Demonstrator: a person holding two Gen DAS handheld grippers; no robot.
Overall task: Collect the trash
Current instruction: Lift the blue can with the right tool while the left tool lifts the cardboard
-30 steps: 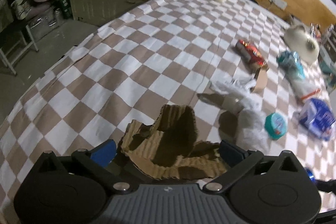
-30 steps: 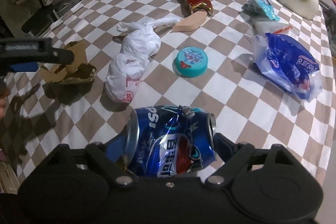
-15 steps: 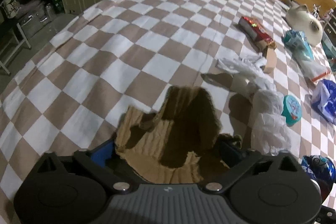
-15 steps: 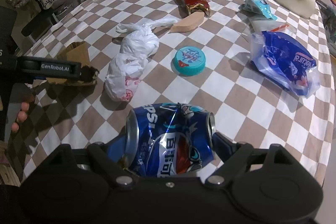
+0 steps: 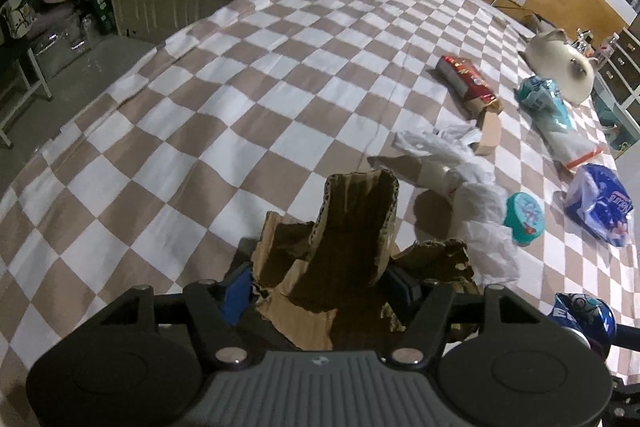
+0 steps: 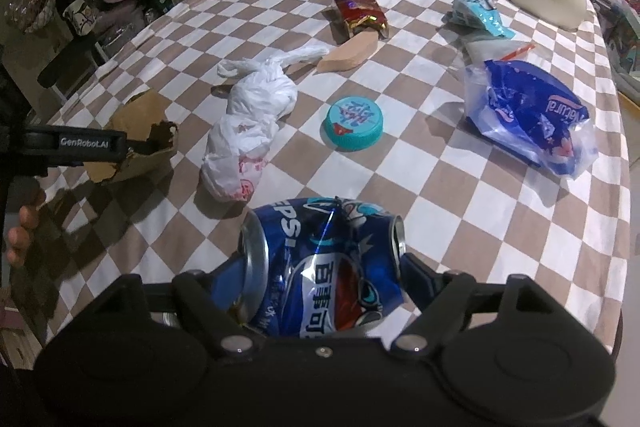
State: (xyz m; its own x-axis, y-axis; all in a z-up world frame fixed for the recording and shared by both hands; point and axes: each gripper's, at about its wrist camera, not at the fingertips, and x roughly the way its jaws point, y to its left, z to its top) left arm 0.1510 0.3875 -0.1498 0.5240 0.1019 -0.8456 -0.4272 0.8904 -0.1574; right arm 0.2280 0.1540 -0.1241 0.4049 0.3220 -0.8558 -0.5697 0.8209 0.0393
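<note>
While the left gripper [image 5: 316, 287] is closing on the torn cardboard [image 5: 348, 243] and the right gripper [image 6: 328, 279] on the crushed can [image 6: 320, 267] at the tablecloth's [image 5: 200, 107] near edge, nothing's binned — white bag [image 6: 248, 123], teal lid [image 6: 354, 123], wrappers left mid-cloth.

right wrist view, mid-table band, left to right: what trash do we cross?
torn cardboard in the left gripper → white plastic bag → teal lid → blue wrapper bag
</note>
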